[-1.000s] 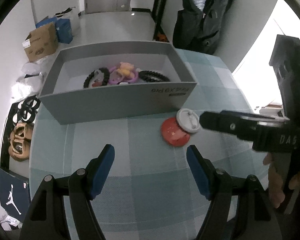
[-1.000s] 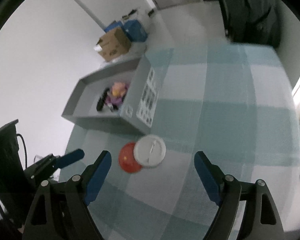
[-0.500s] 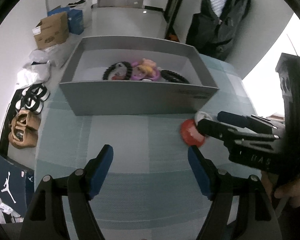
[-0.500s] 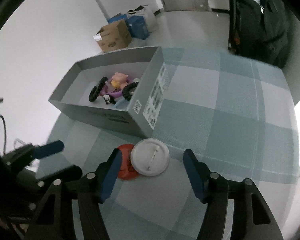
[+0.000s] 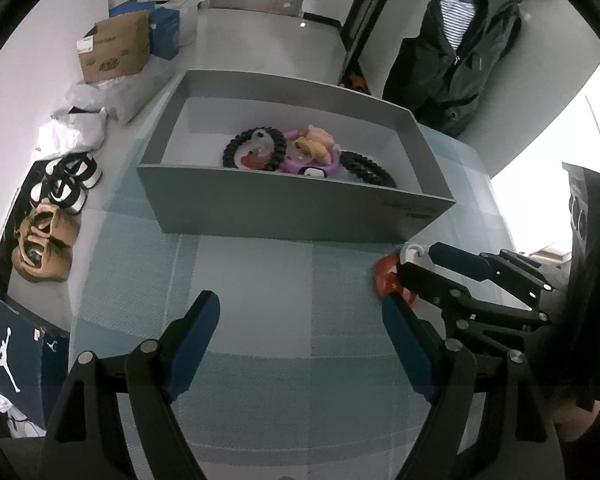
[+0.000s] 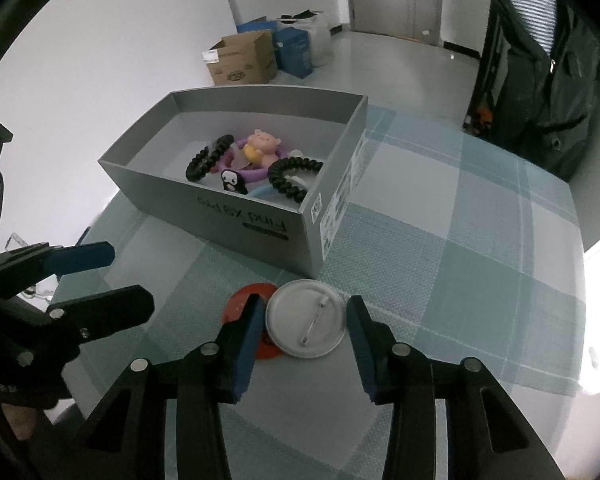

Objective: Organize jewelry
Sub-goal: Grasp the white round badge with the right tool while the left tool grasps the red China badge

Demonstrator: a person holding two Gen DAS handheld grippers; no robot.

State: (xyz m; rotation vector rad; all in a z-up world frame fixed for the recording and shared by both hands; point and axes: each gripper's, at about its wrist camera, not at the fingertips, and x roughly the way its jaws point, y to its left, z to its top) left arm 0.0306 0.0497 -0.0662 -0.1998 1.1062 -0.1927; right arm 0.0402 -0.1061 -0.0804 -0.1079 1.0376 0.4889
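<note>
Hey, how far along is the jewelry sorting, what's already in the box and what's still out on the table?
Done: black coil bracelets and a purple band already lie in the grey box. In hand: the right gripper has just been closing around the white pin badge; whether its pads touch yet is unclear. Left: that badge and the red badge beneath it remain on the table. The left gripper is open and empty.

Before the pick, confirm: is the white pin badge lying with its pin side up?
Yes: the white badge shows its metal pin on top.

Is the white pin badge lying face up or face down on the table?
Face down. The white badge shows its plain back with the metal pin across it, lying flat and overlapping the red badge.
</note>
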